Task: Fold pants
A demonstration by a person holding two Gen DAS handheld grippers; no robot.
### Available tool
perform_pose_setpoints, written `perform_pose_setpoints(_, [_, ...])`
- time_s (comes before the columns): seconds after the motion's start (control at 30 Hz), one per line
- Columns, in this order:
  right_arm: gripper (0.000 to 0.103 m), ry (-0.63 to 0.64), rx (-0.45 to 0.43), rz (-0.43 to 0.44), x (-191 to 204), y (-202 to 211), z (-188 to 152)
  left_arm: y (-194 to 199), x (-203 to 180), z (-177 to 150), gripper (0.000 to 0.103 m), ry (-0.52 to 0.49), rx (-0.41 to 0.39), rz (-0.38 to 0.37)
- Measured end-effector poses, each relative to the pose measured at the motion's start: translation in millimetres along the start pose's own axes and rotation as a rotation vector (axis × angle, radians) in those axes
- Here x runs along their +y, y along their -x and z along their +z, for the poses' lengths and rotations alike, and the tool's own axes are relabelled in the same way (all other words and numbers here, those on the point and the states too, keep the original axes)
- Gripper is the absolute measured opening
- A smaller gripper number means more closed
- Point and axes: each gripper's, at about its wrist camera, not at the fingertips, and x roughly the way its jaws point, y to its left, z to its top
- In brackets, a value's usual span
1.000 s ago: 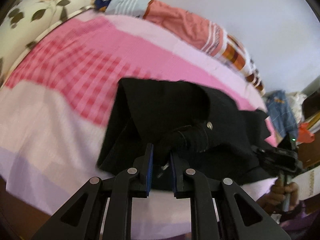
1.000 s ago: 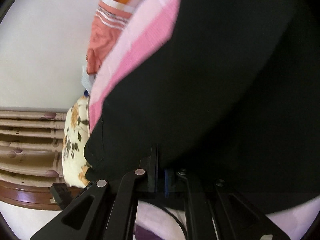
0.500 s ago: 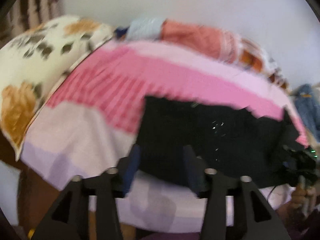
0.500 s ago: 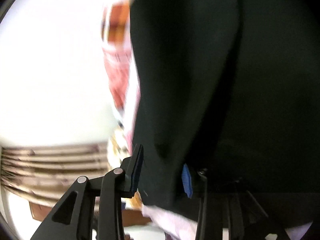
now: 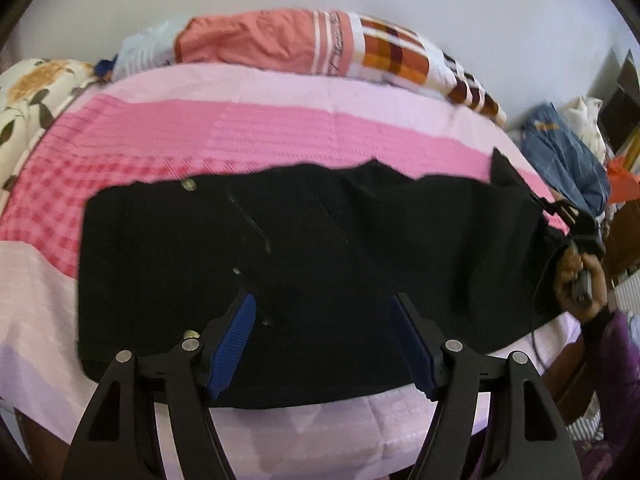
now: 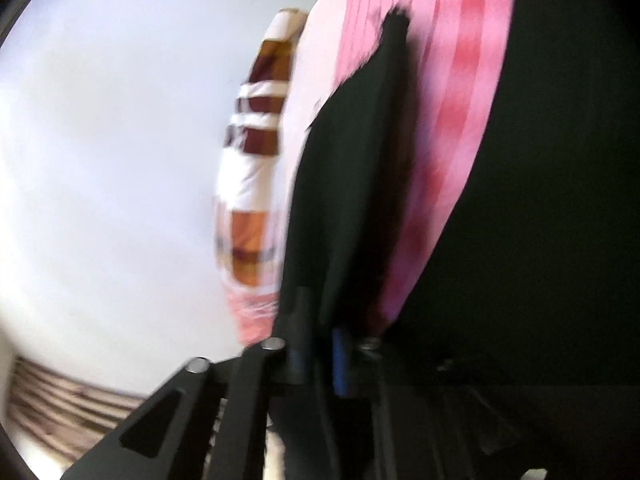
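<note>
- Pants (image 5: 304, 248): black, spread flat across the near half of the bed (image 5: 192, 136), long axis running left to right. We see a metal button (image 5: 188, 186) at the far left edge and another at the near left edge.
- Left gripper (image 5: 322, 338): jaws wide apart, nothing between the blue pads (image 5: 234, 344). It hangs over the near edge of the pants, roughly mid-length; the cloth lies below and beyond the fingers. Whether the tips touch the cloth we cannot tell.
- Right gripper (image 6: 320, 354): jaws nearly closed on a fold of the pants (image 6: 352, 184), which rises as a narrow black flap straight out from between the fingers. View is blurred, so we cannot tell how deep the grip goes.
- From the left wrist view, the right gripper (image 5: 560, 210) sits at the far right end of the pants, where a corner of cloth stands up in a small peak. The right hand (image 5: 580, 280) shows just behind it, off the right side of the bed.
- Bed cover: pink and lilac bands, showing on all sides of the pants.
- Far edge of the bed: a rolled orange and checked blanket (image 5: 320, 44). Far left: a floral pillow (image 5: 32, 92).
- Right of the bed: a heap of blue clothes (image 5: 560, 152).
</note>
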Motion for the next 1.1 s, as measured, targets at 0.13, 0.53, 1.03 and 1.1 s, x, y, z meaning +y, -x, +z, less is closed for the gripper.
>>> perform_pose_setpoints(0.13, [0.006, 0.067, 0.009, -0.086, 14, 7, 4, -11, 3, -6, 0.070, 0.030, 0.031, -0.019])
perform_pose_setpoints(0.53, [0.005, 0.101, -0.009, -0.313, -18, 148, -47, -5, 32, -20, 0.070, 0.087, 0.016, -0.014])
perform_pose_setpoints(1.03, [0.007, -0.168, -0.126, -0.123, -95, 205, -36, -10, 39, -32, 0.070, 0.099, 0.029, -0.009])
perform_pose_setpoints(1.1, [0.011, -0.193, -0.129, -0.121, -89, 204, -42, -10, 37, -32, 0.070, 0.093, 0.029, -0.017])
